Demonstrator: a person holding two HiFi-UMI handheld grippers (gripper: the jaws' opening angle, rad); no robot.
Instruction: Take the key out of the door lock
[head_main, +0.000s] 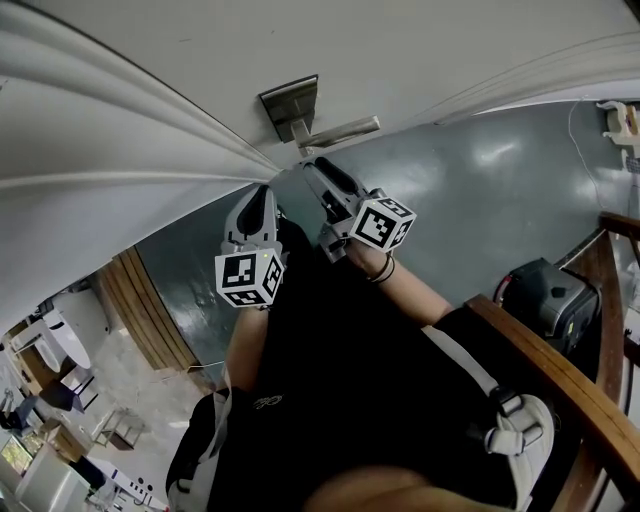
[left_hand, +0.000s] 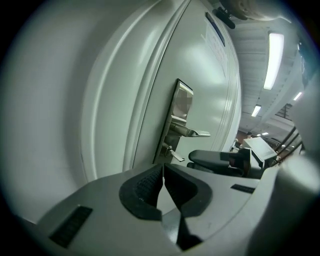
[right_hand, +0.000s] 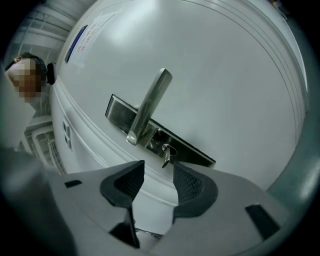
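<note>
One key (right_hand: 165, 154) sits in the lock plate (right_hand: 192, 151) of the white door (right_hand: 225, 75), just beside the root of the metal handle (right_hand: 150, 102), its head sticking out from the plate. The right tool (right_hand: 159, 167) points at it with jaws wide apart and nothing between them; the key lies just beyond the gap, untouched. The left tool (left_hand: 163, 169) has its jaws together on nothing and faces the door to one side of the plate, so that its view shows the key jutting out under the handle. In the head view both tools are held up near the plate, the right one nearer the handle, side by side but apart. Below them lie a grey-green floor (head_main: 480, 190), a wooden rail (head_main: 560, 370) and a black bag (head_main: 545, 295).
</note>
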